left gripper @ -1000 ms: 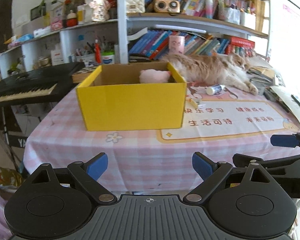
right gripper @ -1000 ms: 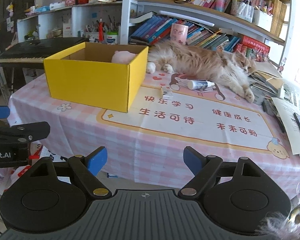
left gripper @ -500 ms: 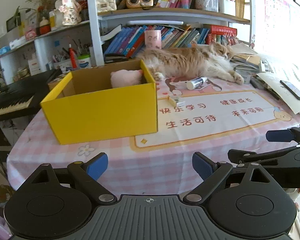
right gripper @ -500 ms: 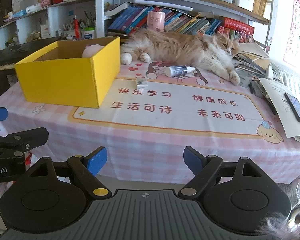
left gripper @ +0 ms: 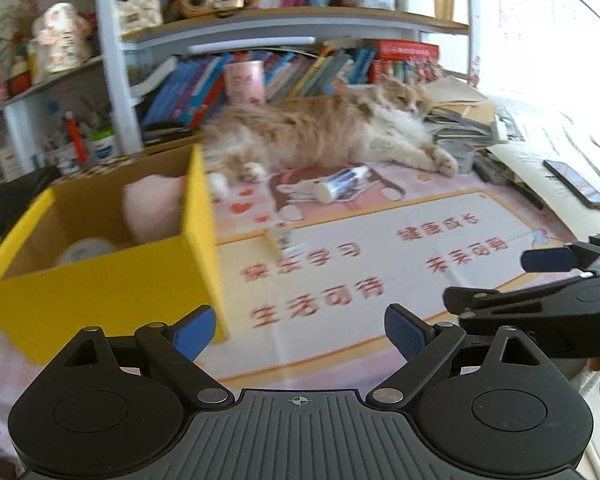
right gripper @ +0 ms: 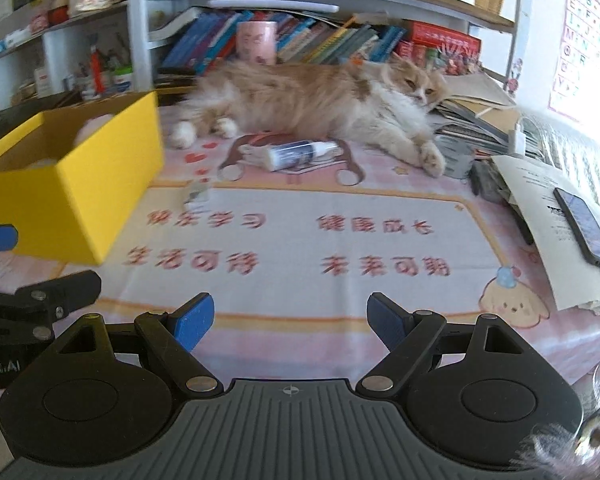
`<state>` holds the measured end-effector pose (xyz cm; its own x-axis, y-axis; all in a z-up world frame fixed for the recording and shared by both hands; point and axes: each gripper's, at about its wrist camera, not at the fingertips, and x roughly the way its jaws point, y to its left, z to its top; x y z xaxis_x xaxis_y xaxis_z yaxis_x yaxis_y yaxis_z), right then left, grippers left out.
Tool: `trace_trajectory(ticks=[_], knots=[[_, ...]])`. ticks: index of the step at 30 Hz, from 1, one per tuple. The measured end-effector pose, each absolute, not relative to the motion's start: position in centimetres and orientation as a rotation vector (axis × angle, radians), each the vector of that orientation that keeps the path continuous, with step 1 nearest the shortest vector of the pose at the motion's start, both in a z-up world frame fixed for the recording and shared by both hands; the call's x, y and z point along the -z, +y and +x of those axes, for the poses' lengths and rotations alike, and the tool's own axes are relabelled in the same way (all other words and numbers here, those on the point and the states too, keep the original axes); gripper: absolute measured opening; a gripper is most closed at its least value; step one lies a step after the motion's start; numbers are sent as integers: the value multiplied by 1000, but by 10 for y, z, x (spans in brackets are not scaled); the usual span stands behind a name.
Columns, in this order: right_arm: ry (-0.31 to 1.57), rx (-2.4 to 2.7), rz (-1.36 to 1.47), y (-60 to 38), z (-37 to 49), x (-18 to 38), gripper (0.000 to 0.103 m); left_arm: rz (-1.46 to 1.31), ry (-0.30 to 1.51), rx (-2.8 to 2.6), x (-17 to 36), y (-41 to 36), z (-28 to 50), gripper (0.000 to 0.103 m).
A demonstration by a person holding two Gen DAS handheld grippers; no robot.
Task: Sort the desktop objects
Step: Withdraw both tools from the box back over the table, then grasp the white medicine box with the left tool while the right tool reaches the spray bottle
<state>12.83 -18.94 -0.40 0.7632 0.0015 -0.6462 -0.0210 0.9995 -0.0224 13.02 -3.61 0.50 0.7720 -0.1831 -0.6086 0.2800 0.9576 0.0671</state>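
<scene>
A yellow cardboard box (left gripper: 100,280) stands at the left of the table, also in the right wrist view (right gripper: 72,192). Inside it lie a pink plush (left gripper: 152,208) and a white round thing (left gripper: 86,250). A small white box (left gripper: 286,238) lies on the mat beside the yellow box, also in the right wrist view (right gripper: 198,196). A white and blue tube (left gripper: 340,184) lies near the cat, also in the right wrist view (right gripper: 296,154). My left gripper (left gripper: 298,332) is open and empty above the mat's near edge. My right gripper (right gripper: 290,322) is open and empty too.
An orange and white cat (right gripper: 320,100) lies across the back of the table. Papers and a phone (right gripper: 586,226) lie at the right edge. Shelves of books (left gripper: 260,76) stand behind. The right gripper's fingers (left gripper: 548,260) show at the right of the left wrist view.
Both grippers have moved forward and to the right over the table. The box, tube and cat look nearer. Both stay open.
</scene>
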Motion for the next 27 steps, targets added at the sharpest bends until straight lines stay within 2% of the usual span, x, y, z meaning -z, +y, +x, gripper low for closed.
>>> trace_trajectory(ticks=[27], knots=[[725,-122,-21,-275,257,5,82,137,703,105,12,-107,240,92]])
